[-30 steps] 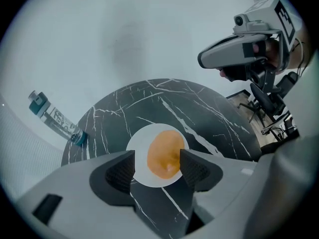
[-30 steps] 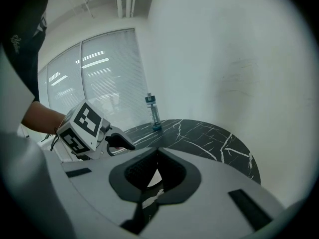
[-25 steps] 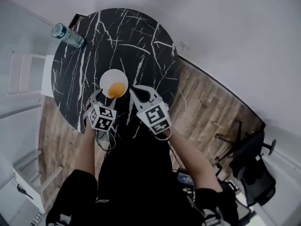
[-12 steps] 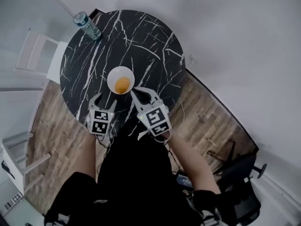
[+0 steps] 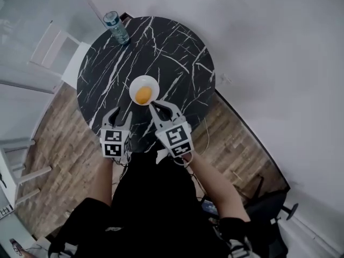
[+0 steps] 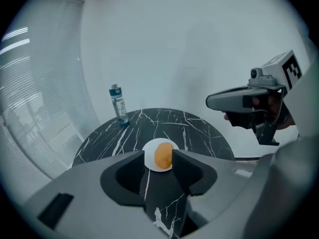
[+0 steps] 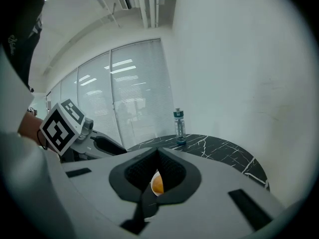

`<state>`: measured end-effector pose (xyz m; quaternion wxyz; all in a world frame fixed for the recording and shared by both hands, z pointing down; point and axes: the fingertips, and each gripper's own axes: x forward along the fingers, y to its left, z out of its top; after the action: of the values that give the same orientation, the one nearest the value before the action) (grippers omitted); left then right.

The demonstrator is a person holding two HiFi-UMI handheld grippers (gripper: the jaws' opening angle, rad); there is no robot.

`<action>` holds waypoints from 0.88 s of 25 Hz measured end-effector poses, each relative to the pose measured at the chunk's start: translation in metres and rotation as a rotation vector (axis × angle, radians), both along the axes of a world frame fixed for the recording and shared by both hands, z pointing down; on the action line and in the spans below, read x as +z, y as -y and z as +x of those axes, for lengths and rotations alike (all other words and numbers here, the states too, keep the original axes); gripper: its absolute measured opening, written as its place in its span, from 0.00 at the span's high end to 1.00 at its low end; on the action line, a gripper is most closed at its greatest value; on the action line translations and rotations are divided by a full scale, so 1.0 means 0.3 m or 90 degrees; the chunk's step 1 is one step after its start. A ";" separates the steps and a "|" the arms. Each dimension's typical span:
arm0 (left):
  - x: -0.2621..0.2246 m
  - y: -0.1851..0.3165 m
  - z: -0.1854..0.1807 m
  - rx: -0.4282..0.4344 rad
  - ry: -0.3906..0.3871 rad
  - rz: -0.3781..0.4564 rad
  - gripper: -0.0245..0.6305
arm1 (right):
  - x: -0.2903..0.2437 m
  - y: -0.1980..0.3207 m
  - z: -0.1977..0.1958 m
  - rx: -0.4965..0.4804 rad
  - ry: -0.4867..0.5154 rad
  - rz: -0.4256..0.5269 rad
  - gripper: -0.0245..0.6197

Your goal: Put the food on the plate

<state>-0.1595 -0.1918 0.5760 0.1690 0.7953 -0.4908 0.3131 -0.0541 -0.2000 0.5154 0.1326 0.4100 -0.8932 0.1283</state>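
While both grippers are held over the near edge of the round black marble tabletop with white veins (image 5: 177,47), the orange rounded piece of food (image 5: 143,95) already lies on the small round white plate (image 5: 152,83). The plate rests near the middle of the tabletop.

The left gripper (image 5: 121,113) hangs on the near side of the plate, a little to its left and clear of its rim. Its jaws stand apart and are closing, with nothing between them. In the left gripper view, the plate and food show beyond the gap.

The right gripper (image 5: 162,106) hangs on the near side of the plate, a little to its right and just short of the rim. Its jaws are drawn together with the tips meeting and pinch nothing. In the right gripper view, the food shows through a narrow slit behind the tips.

A clear plastic water bottle (image 5: 116,28) stands upright well beyond the plate, to its left, at the tabletop's far rim.
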 end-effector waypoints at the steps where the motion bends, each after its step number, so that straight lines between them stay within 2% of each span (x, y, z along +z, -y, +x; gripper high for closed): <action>1: -0.019 -0.009 0.001 -0.009 -0.008 0.011 0.72 | -0.011 -0.006 -0.002 -0.001 0.001 0.004 0.97; 8: -0.160 -0.063 -0.013 -0.086 -0.058 0.107 0.96 | -0.096 -0.057 -0.018 -0.012 0.012 0.039 0.97; 11: -0.213 -0.090 -0.008 -0.106 -0.086 0.133 0.96 | -0.121 -0.084 -0.025 -0.027 0.014 0.050 0.97; 16: -0.291 -0.145 -0.003 -0.129 -0.096 0.167 0.96 | -0.184 -0.128 -0.036 -0.054 0.012 0.077 0.97; 22: -0.431 -0.210 -0.013 -0.161 -0.126 0.229 0.96 | -0.319 -0.132 -0.006 -0.038 0.031 0.139 0.97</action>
<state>-0.1633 -0.1289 0.4467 0.1096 0.7715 -0.6157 0.1172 -0.0559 -0.1605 0.4197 0.0690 0.3921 -0.9166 0.0364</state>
